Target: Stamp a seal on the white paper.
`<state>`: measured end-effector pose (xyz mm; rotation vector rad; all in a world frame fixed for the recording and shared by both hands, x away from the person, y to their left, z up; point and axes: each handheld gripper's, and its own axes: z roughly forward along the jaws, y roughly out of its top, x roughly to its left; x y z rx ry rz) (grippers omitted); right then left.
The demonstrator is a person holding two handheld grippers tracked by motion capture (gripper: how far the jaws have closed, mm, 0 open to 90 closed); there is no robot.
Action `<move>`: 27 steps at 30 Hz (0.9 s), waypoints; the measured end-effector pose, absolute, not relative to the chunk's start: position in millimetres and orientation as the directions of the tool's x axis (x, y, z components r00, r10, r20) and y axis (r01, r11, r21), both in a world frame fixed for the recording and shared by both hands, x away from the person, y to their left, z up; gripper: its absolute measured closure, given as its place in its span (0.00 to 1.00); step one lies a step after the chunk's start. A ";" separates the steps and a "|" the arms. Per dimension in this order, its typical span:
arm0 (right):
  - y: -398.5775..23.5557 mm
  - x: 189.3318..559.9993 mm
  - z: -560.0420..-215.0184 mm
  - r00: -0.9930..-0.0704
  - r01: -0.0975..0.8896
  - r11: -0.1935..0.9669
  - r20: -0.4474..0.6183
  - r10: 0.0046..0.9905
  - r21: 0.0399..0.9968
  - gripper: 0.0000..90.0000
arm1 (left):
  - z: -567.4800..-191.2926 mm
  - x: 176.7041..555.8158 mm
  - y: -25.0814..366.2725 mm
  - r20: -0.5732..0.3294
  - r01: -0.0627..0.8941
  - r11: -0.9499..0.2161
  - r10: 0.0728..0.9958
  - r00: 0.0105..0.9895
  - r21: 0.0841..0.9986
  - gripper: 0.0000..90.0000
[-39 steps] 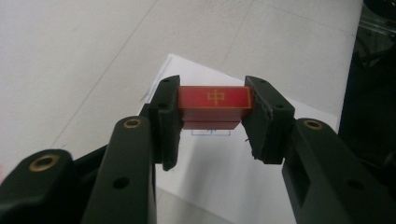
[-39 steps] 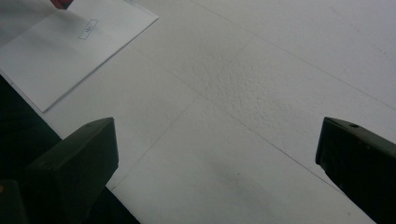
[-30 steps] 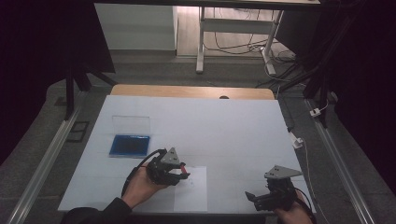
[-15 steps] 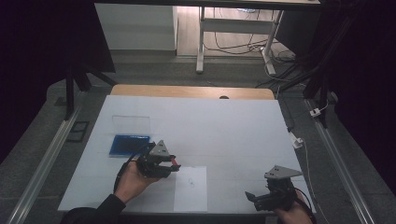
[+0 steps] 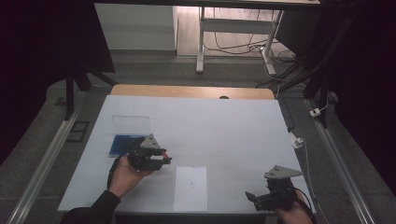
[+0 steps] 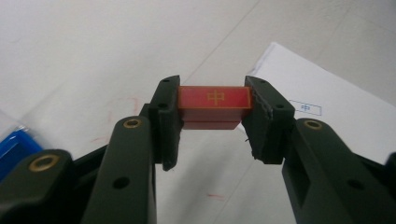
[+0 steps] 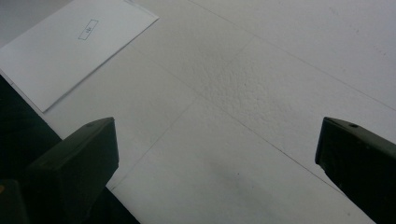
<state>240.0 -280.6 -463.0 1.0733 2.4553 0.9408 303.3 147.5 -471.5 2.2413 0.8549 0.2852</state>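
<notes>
A: Left tongs point(image 6: 212, 122): clamped on red stamp block point(image 6: 214, 106), gold character on its face, one pad on each end. Block held off the worktop point(image 5: 224, 126), approx 8 o'clock from centre in high view, at left tongs point(image 5: 161, 157).

B: Right tongs?

A: Right tongs point(image 7: 217, 154): jaws wide apart, nothing between. Parked at 5 o'clock, near front edge, in person's right hand point(image 5: 292, 212).

B: Progress est.?

A: Item 1, pickup: done, judging by grip. Item 2, blue pad case point(image 5: 122, 144) w/ clear lid point(image 5: 131, 123) lying behind it: open, at 9 o'clock, just beside the left hand point(image 5: 125, 173). Block looks headed to or from it; can't tell which. Item 3, paper sheet point(image 5: 191, 187) at 6 o'clock: small framed mark in its middle, too small to read. Whether a stamp is still owed, can't tell. Likely left: press block on sheet, return block, cap case.

B: Surface?

A: White textured covering w/ faint seam lines, some faint red smudges under left tongs. Wooden strip shows at 12 o'clock edge.

B: Room?

A: Dim. Grey floor, metal rails at 3 and 9 o'clock, white desk legs + loose cables at 12 o'clock, white plug at 3 o'clock.
</notes>
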 end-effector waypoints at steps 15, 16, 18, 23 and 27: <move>-280.3 239.8 -463.0 -0.675 0.539 0.508 -0.016 0.738 0.672 0.00 | -466.3 313.4 183.9 -0.040 0.553 -0.459 0.743 0.668 0.696 0.65; -280.3 239.8 -463.0 -0.674 0.539 0.508 -0.017 0.738 0.672 0.00 | -466.2 314.1 187.2 -0.041 0.558 -0.452 0.751 0.659 0.696 0.65; -280.2 239.8 -463.0 -0.675 0.539 0.508 -0.016 0.738 0.672 0.00 | -466.2 315.6 194.1 -0.046 0.568 -0.437 0.764 0.643 0.698 0.65; -280.2 239.8 -463.1 -0.674 0.540 0.508 -0.016 0.738 0.672 0.00 | -466.6 319.1 209.7 -0.059 0.593 -0.394 0.798 0.600 0.702 0.65; -280.4 239.6 -463.0 -0.674 0.539 0.507 -0.017 0.739 0.672 0.00 | -466.6 321.2 217.6 -0.069 0.607 -0.372 0.813 0.579 0.702 0.65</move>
